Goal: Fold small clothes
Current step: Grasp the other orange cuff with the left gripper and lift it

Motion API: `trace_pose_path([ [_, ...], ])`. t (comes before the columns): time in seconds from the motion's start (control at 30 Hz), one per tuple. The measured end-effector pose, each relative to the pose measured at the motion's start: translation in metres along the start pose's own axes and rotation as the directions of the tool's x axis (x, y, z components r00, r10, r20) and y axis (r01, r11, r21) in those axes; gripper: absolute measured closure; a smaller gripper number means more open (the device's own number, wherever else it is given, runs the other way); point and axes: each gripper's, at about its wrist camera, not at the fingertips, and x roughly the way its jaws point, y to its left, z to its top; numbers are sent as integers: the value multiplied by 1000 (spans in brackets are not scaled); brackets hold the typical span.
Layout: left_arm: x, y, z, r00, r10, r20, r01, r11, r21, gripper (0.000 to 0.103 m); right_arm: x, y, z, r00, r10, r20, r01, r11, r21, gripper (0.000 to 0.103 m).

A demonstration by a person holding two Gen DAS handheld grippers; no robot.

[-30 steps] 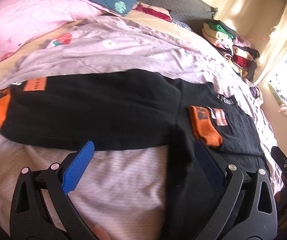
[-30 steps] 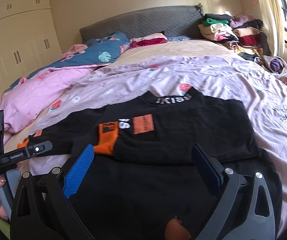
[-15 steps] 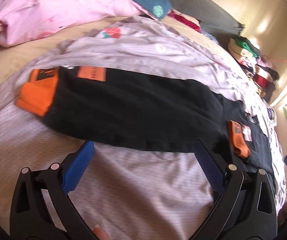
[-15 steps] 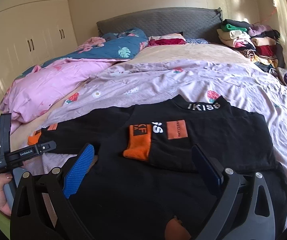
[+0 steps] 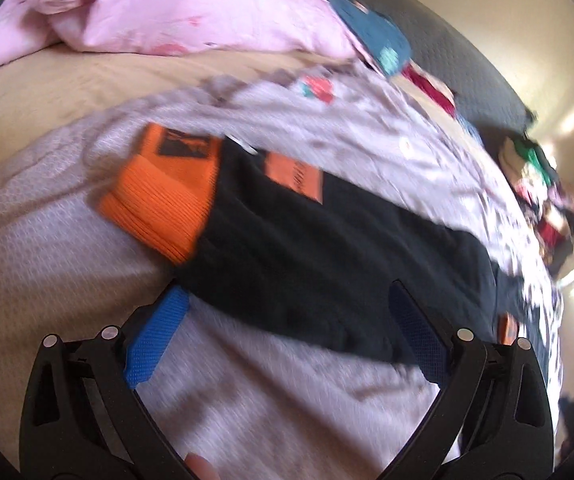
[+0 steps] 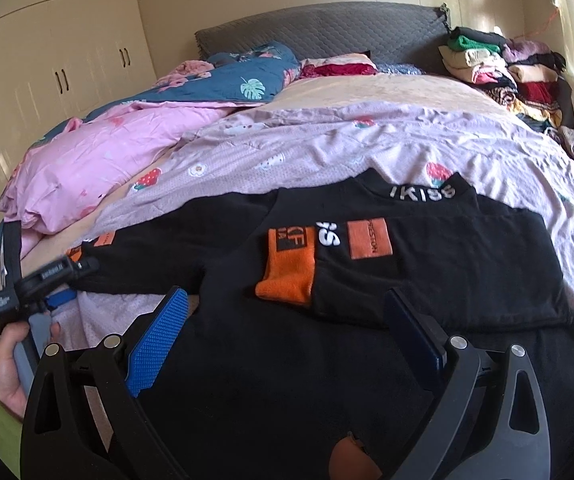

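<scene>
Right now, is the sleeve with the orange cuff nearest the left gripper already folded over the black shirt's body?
No, that sleeve lies stretched out flat on the lilac sheet, orange cuff pointing away from the body.

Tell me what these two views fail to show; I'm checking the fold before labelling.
- Left wrist view: motion blur smears the orange cuff print and patch text.
- Right wrist view: the black top hem is cut off by the lower edge and the right gripper.
- Right wrist view: the left gripper is small; its jaws are unreadable.

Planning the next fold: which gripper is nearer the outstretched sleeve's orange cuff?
Left. The left gripper hovers beside that cuff; the right gripper sits over the shirt's body.
</scene>
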Motion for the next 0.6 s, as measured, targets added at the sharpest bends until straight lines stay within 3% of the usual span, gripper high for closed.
trace_pose_path([
  [0.1,3,9,10,1000,10,21,-8,998,-59,15,5,-1,-5,1000,7,-17,-7,1000,6,6],
  [0.13,3,10,12,999,24,28,-22,998,-65,22,6,-1,-7,1000,10,-21,-10,1000,4,6],
  [0.2,5,15,18,998,45,39,-41,996,-85,43,7,0,-11,1000,15,-25,-16,1000,0,6],
  [0.27,7,20,23,997,65,43,-60,993,-101,78,8,0,-14,999,25,-30,-25,1000,2,6],
  [0.33,4,26,26,997,50,51,-43,991,-124,91,7,-1,-16,999,30,-31,-30,1000,3,6],
  [0.6,-39,-11,29,985,-62,159,70,996,-46,93,0,-16,-16,999,31,-18,-30,998,52,6],
])
